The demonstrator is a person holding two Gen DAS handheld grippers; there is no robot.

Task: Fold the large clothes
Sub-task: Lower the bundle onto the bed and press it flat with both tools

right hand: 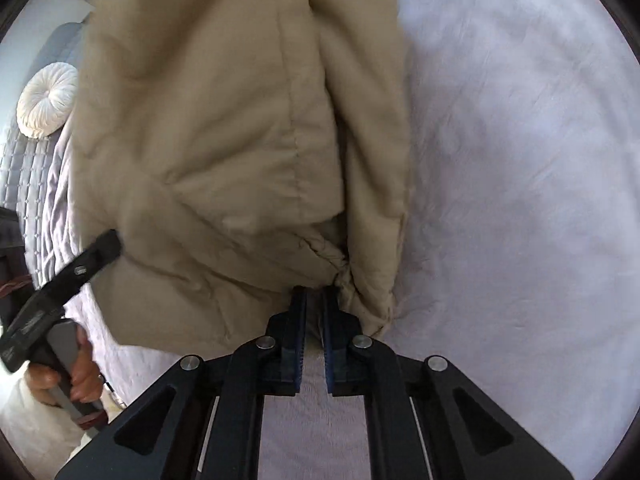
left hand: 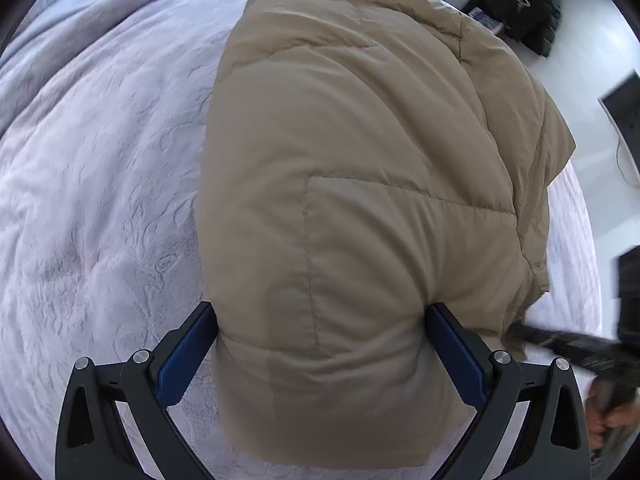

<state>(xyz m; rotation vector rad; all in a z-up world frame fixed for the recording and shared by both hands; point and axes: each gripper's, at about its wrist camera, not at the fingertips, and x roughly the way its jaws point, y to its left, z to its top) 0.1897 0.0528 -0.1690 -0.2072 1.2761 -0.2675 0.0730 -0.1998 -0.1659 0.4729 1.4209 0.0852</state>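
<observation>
Beige padded jacket [left hand: 360,200] on the bed [left hand: 100,200], between two claws.
The left claw [left hand: 322,320] stands apart around its near end; the right claw [right hand: 315,300] is pinched together on its gathered edge.

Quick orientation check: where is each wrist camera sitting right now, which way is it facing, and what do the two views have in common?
Left wrist: on the left gripper, looking down at the tan puffer jacket on the bed cover; jaws wide around a padded fold.
Right wrist: on the right gripper, facing the jacket's bunched edge, jaws nearly shut on it; the person's left hand shows.
Shared: jacket, bed cover, and each view shows the other gripper.
</observation>
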